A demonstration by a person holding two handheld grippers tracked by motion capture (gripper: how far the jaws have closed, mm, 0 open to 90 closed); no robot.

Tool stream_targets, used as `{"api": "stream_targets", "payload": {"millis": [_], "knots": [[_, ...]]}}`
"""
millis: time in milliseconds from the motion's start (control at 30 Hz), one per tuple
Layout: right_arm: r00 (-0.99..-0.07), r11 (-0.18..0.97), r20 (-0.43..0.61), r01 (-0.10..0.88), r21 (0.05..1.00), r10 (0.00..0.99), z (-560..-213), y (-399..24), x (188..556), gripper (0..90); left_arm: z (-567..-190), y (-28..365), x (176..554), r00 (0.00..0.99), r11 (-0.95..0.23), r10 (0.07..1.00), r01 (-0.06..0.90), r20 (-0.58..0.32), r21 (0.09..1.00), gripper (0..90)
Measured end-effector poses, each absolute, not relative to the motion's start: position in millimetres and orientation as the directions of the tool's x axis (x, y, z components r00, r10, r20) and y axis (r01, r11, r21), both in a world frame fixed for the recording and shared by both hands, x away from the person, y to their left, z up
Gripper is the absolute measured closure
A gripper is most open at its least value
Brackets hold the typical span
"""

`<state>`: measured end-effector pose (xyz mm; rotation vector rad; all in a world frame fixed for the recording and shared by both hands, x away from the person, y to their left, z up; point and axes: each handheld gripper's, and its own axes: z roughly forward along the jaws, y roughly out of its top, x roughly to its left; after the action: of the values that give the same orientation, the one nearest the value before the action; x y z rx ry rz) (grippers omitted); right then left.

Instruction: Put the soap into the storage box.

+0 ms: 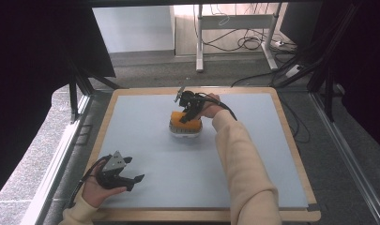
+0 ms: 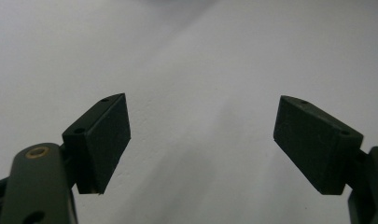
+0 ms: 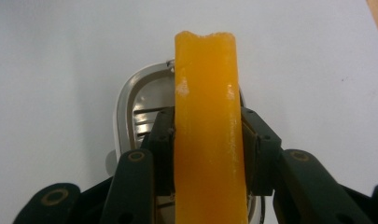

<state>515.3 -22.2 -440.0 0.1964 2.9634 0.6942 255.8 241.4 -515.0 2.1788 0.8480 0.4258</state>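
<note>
My right gripper (image 1: 189, 115) is shut on an orange slab (image 1: 183, 121), which looks like a sponge, held on edge over a white appliance with a metal-lined opening (image 1: 184, 132) at the table's middle. In the right gripper view the slab (image 3: 206, 126) stands upright between the two black pads (image 3: 256, 154), with the white-rimmed metal opening (image 3: 142, 105) beneath and behind it. My left gripper (image 1: 133, 182) rests near the front left of the table, open. Its view shows both pads (image 2: 105, 140) spread wide over bare grey table with nothing between them.
The grey mat (image 1: 178, 173) sits on a wooden-edged table (image 1: 291, 140). A cream sleeve (image 1: 239, 164) crosses the right half of the mat. Beyond the table stand desk legs and floor cables (image 1: 244, 42). Black frame posts (image 1: 75, 93) flank the table.
</note>
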Motion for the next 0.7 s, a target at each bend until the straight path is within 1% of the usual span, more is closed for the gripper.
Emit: {"api": "stream_targets", "payload": {"millis": [67, 167, 200, 233, 267, 300, 467, 600, 700], "knots": [[-0.986, 0.881, -0.063, 0.109, 0.459, 0.155, -439, -23, 516, 58.2, -515, 241, 256, 0.726, -0.503, 0.687, 0.440, 0.036, 0.744, 18.8], [-0.980, 0.868, -0.075, 0.124, 0.480, 0.182, -435, -25, 516, 50.2, -515, 241, 256, 0.725, -0.502, 0.687, 0.439, 0.035, 0.745, 18.8], [-0.980, 0.868, -0.075, 0.124, 0.480, 0.182, -435, -25, 516, 50.2, -515, 241, 256, 0.725, -0.502, 0.687, 0.439, 0.035, 0.745, 18.8], [-0.973, 0.858, -0.095, 0.136, 0.495, 0.209, -433, -27, 516, 41.3, -515, 241, 256, 0.726, -0.503, 0.687, 0.439, 0.036, 0.744, 18.8], [-0.973, 0.858, -0.095, 0.136, 0.495, 0.209, -433, -27, 516, 41.3, -515, 241, 256, 0.726, -0.503, 0.687, 0.439, 0.036, 0.744, 18.8], [-0.963, 0.842, -0.121, 0.147, 0.519, 0.243, -432, -28, 516, 36.1, -515, 240, 255, 0.727, -0.506, 0.686, 0.440, 0.037, 0.742, 18.8], [-0.943, 0.814, -0.135, 0.184, 0.551, 0.305, -430, -32, 517, 30.5, -515, 240, 255, 0.727, -0.509, 0.685, 0.440, 0.039, 0.740, 18.8], [-0.922, 0.789, -0.154, 0.208, 0.577, 0.356, -428, -35, 517, 30.2, -516, 240, 255, 0.730, -0.511, 0.683, 0.438, 0.039, 0.739, 18.7], [-0.914, 0.771, -0.146, 0.224, 0.596, 0.378, -425, -38, 513, 29.7, -516, 241, 255, 0.728, -0.510, 0.684, 0.439, 0.040, 0.740, 18.8]]}}
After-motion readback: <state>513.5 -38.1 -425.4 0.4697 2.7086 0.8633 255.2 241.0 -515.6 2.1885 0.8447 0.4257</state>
